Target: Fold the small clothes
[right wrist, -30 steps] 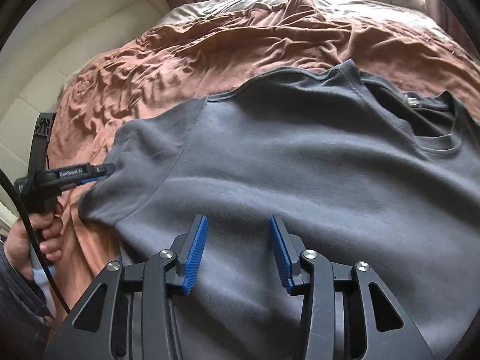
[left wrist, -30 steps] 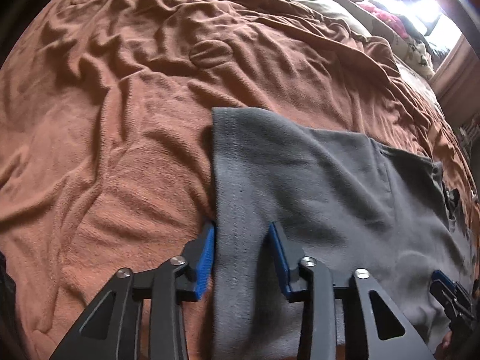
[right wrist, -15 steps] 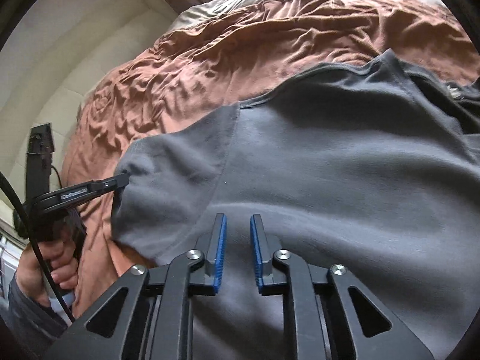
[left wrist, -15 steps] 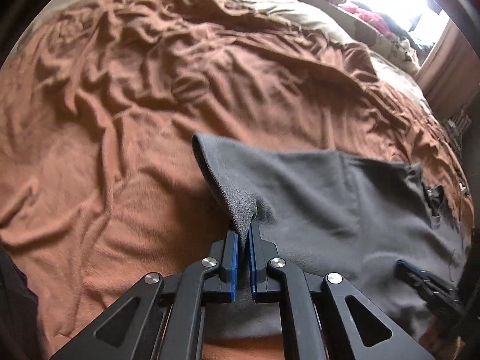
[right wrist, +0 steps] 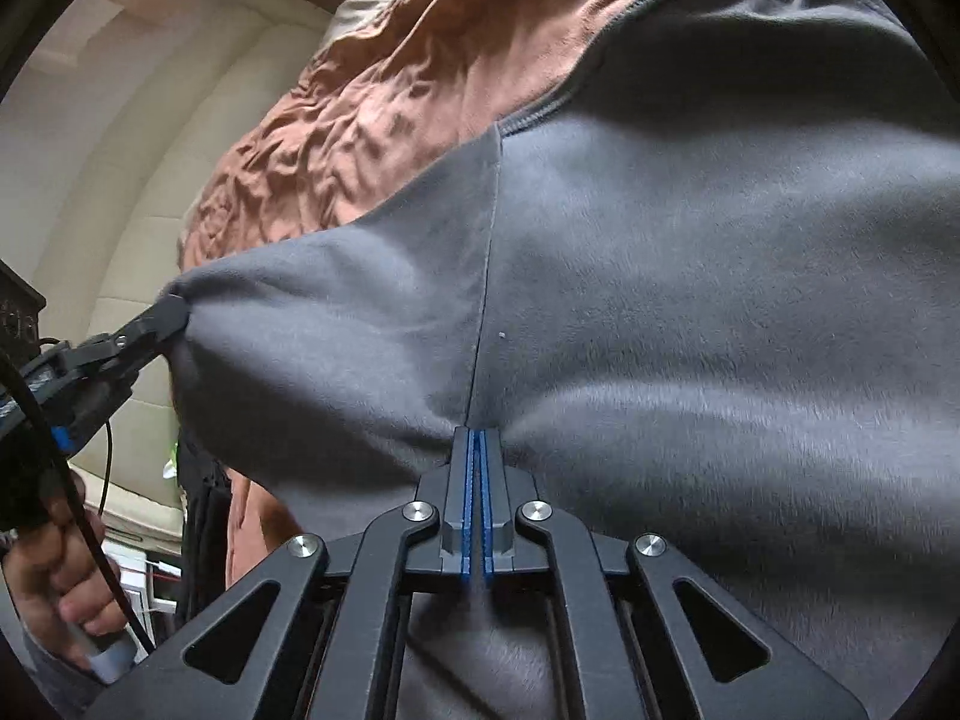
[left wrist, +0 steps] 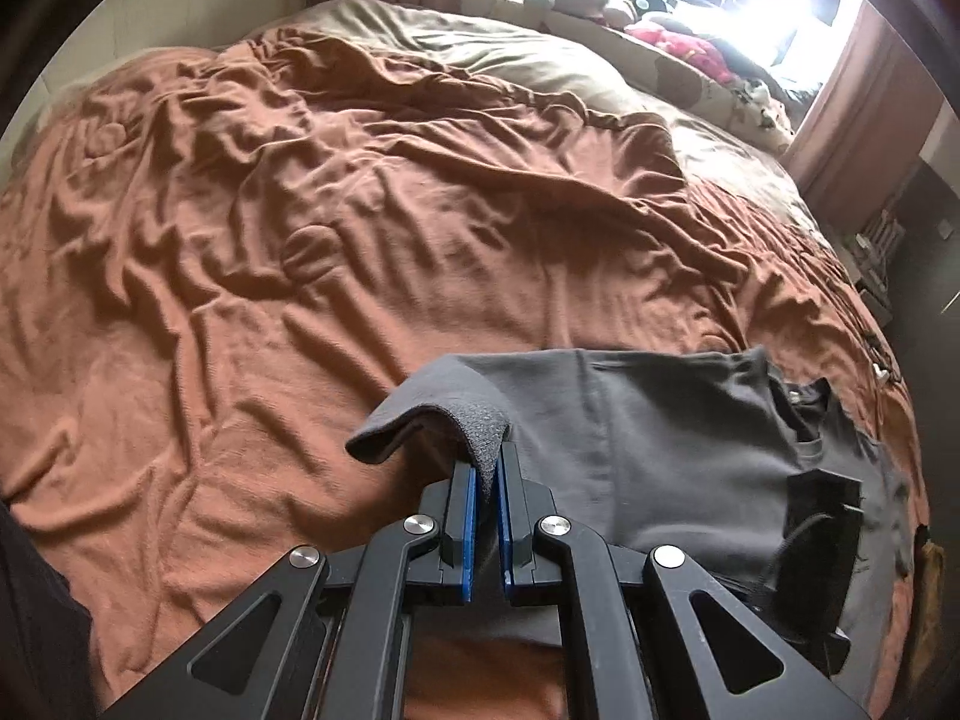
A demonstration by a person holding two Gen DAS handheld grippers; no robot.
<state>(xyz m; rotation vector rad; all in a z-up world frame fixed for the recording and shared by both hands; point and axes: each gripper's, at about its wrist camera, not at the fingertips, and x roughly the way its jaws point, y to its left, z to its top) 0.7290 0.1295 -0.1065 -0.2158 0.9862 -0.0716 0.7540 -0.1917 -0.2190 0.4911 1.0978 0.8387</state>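
Note:
A dark grey T-shirt (left wrist: 672, 456) lies on a brown blanket (left wrist: 300, 276) on a bed. My left gripper (left wrist: 489, 468) is shut on the hem of the shirt's sleeve and holds it lifted off the blanket. My right gripper (right wrist: 478, 441) is shut on the grey T-shirt (right wrist: 690, 300) at the sleeve seam, with the cloth raised and pulled taut. The left gripper also shows in the right wrist view (right wrist: 162, 318), pinching the sleeve tip. The right gripper's body shows in the left wrist view (left wrist: 822, 516) at the shirt's right side.
A beige duvet (left wrist: 540, 60) and soft toys (left wrist: 672, 42) lie at the far end of the bed under a bright window. A cream padded headboard (right wrist: 150, 150) stands left. A hand (right wrist: 54, 570) holds the left gripper's handle.
Both grippers went from open over the flat shirt to shut on it. They have lifted the sleeve and the seam off the blanket, and the cloth is now taut between them.

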